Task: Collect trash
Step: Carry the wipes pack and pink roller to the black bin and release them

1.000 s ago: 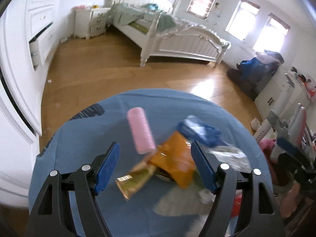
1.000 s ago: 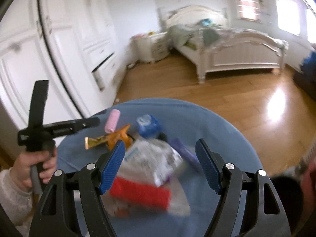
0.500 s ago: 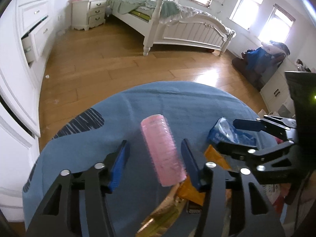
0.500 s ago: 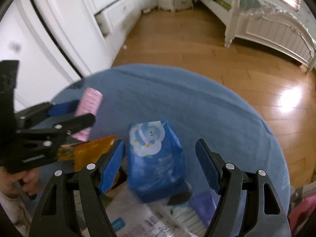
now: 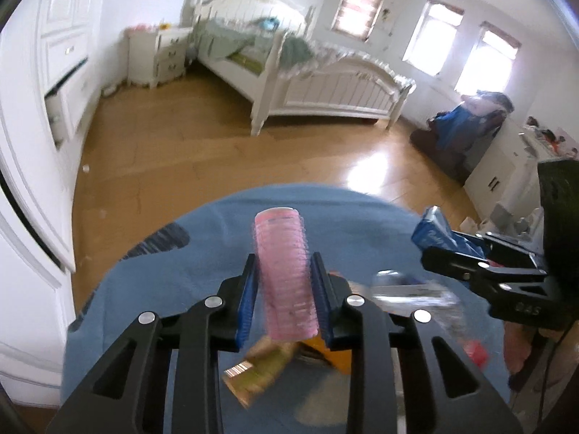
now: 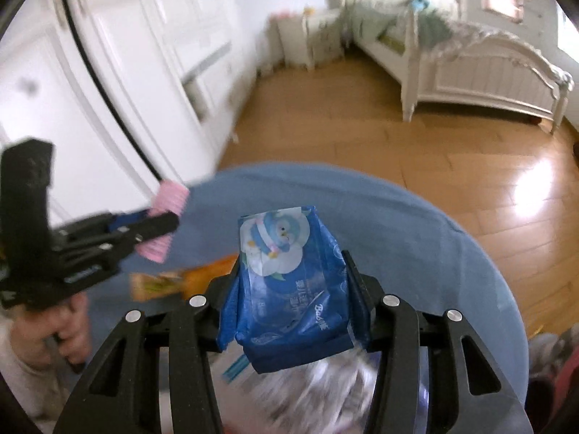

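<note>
My left gripper is shut on a pink hair roller and holds it above the round blue table. My right gripper is shut on a blue tissue pack with a penguin picture, lifted above the same table. The left gripper with the roller shows at the left in the right wrist view. The right gripper with the blue pack shows at the right in the left wrist view. An orange wrapper, a gold wrapper and a clear crinkled wrapper lie on the table.
A white wardrobe with an open drawer stands at the left. A white bed and a nightstand are far across the wooden floor. A white dresser and piled clothes stand at the right.
Both grippers were open a second ago. The left one has closed on the pink roller and lifted it. The right one has closed on the blue tissue pack and lifted it.
</note>
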Demonstrator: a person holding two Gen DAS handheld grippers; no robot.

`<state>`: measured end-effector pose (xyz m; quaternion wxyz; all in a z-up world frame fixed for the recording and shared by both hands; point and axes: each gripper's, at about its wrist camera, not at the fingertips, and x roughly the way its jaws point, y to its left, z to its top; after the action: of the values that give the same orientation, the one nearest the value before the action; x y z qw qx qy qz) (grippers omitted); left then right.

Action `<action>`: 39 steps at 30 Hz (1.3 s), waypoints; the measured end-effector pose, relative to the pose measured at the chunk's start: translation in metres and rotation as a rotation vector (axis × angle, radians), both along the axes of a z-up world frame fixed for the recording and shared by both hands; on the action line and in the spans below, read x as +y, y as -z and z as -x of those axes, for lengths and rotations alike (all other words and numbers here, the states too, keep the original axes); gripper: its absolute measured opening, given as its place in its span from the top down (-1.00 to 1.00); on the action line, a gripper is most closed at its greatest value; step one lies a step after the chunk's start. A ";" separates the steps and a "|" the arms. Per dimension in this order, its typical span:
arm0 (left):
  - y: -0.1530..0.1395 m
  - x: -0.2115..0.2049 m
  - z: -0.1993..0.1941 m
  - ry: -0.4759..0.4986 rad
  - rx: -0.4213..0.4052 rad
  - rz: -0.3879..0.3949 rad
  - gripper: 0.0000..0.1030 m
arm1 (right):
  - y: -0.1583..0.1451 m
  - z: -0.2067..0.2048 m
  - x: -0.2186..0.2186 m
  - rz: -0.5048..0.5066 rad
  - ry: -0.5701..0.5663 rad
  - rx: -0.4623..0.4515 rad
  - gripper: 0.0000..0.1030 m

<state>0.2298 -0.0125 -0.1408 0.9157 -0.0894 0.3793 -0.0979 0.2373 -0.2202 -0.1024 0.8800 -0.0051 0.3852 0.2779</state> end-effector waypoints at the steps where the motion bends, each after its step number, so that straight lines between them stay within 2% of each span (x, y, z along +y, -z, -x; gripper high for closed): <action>1: -0.008 -0.005 0.005 0.009 -0.016 0.004 0.44 | -0.008 0.012 -0.009 -0.020 0.012 -0.027 0.04; 4: -0.038 -0.034 0.032 0.075 -0.079 0.013 0.44 | -0.032 0.066 -0.048 -0.075 0.075 -0.136 0.04; 8: -0.060 -0.080 0.057 0.182 -0.121 0.038 0.44 | -0.045 0.123 -0.096 -0.060 0.204 -0.255 0.04; 12: -0.066 -0.134 0.076 0.283 -0.141 0.046 0.43 | -0.037 0.169 -0.149 -0.062 0.327 -0.280 0.04; 18: -0.055 -0.208 0.088 0.420 -0.120 0.046 0.43 | -0.018 0.214 -0.217 -0.025 0.491 -0.282 0.04; 23: -0.040 -0.261 0.098 0.511 -0.085 0.059 0.43 | 0.004 0.234 -0.257 -0.030 0.583 -0.257 0.03; 29: -0.017 -0.312 0.106 0.606 -0.031 0.063 0.43 | 0.033 0.233 -0.297 0.023 0.688 -0.241 0.03; 34: 0.001 -0.344 0.096 0.639 0.017 0.056 0.43 | 0.061 0.226 -0.319 0.066 0.726 -0.215 0.03; 39: 0.020 -0.369 0.084 0.653 0.057 0.032 0.43 | 0.084 0.215 -0.341 0.061 0.751 -0.180 0.03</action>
<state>0.1462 -0.3814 -0.1604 0.8234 0.0196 0.4119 -0.3898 0.0226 -0.5616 -0.1867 0.9503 0.0859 0.2893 -0.0767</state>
